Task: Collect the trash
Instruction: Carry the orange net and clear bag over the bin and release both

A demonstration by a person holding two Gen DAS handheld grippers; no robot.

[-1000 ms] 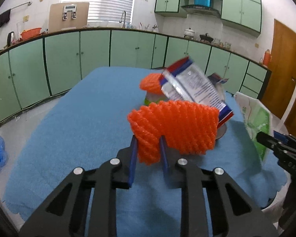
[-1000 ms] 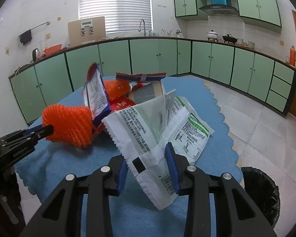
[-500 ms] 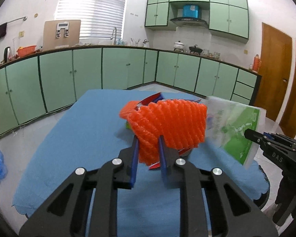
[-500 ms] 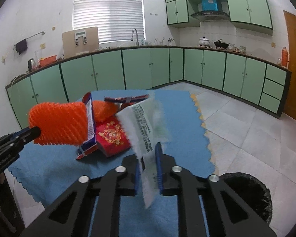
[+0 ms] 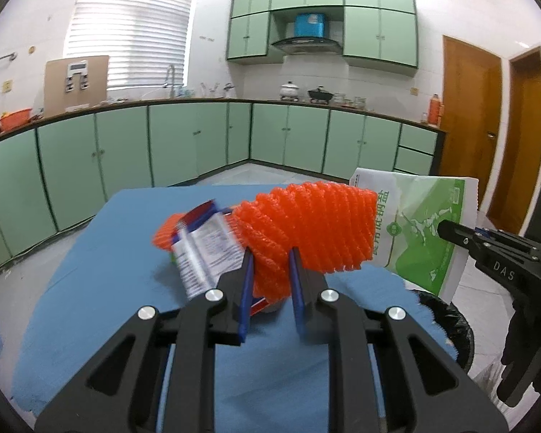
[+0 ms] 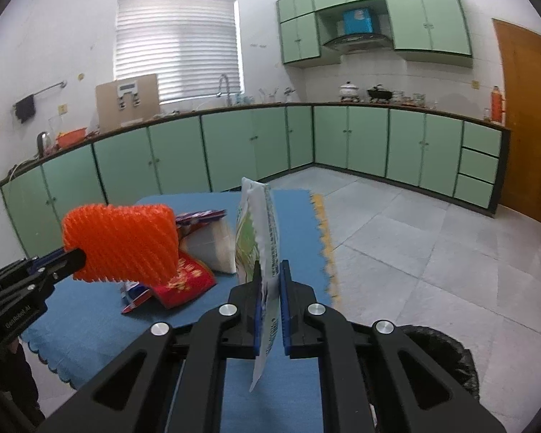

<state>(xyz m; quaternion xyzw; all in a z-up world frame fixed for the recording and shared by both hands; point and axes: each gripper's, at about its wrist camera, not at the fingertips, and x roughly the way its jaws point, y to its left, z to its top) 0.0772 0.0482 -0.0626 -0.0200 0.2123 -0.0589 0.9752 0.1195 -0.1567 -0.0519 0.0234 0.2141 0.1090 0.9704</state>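
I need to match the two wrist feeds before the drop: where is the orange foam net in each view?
Left wrist view: the orange foam net sits at center, clamped in the left claw.
Right wrist view: it is at the left edge, mid-height, held out over the blue tablecloth.
Shared landmark: the green-and-white bag in the right claw, beside the net in both.
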